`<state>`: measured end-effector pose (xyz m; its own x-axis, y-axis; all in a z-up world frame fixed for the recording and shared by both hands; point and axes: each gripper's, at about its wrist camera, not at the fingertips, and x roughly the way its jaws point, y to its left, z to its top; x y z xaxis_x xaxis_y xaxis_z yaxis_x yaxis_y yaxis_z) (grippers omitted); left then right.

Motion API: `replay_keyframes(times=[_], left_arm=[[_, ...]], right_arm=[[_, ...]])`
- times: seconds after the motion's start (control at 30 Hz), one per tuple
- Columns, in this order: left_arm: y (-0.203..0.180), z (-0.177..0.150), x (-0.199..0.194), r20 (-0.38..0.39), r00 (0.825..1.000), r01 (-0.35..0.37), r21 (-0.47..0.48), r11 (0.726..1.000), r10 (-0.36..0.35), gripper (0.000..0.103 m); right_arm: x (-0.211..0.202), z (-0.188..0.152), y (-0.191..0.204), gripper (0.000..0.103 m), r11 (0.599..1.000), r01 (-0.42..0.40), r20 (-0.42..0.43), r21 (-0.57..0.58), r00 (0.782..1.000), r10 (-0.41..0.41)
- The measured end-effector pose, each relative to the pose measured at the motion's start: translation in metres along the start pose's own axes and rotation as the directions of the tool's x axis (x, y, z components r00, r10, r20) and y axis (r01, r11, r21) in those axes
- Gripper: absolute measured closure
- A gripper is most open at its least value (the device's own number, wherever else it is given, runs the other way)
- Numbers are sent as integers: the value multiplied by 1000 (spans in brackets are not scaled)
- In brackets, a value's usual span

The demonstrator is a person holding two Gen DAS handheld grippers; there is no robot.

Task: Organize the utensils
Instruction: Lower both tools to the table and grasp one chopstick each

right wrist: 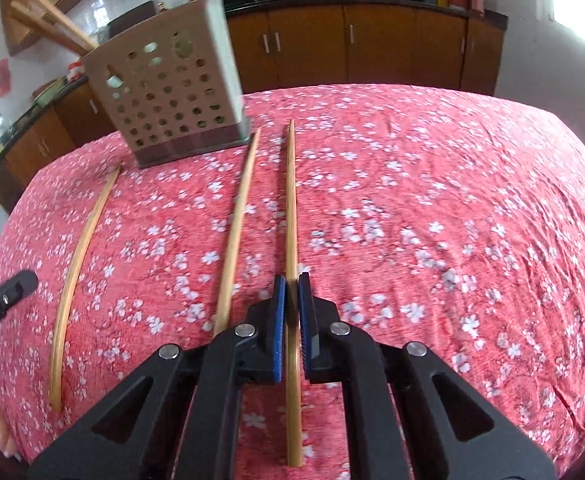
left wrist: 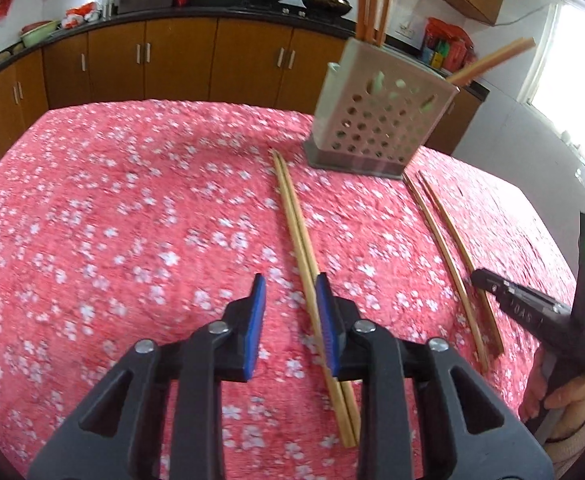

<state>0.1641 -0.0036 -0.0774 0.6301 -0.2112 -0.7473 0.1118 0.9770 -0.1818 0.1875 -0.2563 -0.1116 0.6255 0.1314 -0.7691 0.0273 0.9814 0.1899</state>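
Note:
A grey perforated utensil holder with chopsticks standing in it sits at the far side of the pink floral tablecloth; it also shows in the right wrist view. A pair of chopsticks lies in front of it, running under my open left gripper, nearest its right finger. My right gripper is shut on one chopstick lying on the cloth. A second chopstick lies just left of it, and the pair further left.
Wooden kitchen cabinets with a dark counter, woks and bowls stand behind the table. The right gripper's body and a hand show at the right edge of the left wrist view.

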Motion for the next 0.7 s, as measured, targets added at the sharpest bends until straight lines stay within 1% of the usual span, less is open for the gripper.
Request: replay_keyframes(times=[0.07,0.17,0.3,0.4,0.6,0.7], left_arm=[[-4,-2,4,-16,1000,3,14,1000,-3,83],[-10,-5,9,-34,999,4,30,1000,-3,84],[-13,-9,16,-57,998,-21,54,998,24,84],[-14,-11,17,-54,998,-25,58,998,28,84],[-19,-11,22,-49,996,-73,94,993,78,85],[-18,-9,25,-45,995,-83,89,993,87,87]], right_arm=[[-1,0,-3,96,1000,-1,1,2,1000,1],[-1,-1,-3,96,1000,2,5,-9,1000,-2],[-2,-3,-4,95,1000,1,9,-12,1000,-1],[-3,-3,-6,95,1000,-1,9,-13,1000,1],[-5,-5,-1,95,1000,10,10,-22,1000,-10],[-5,-6,0,95,1000,-2,10,-26,1000,2]])
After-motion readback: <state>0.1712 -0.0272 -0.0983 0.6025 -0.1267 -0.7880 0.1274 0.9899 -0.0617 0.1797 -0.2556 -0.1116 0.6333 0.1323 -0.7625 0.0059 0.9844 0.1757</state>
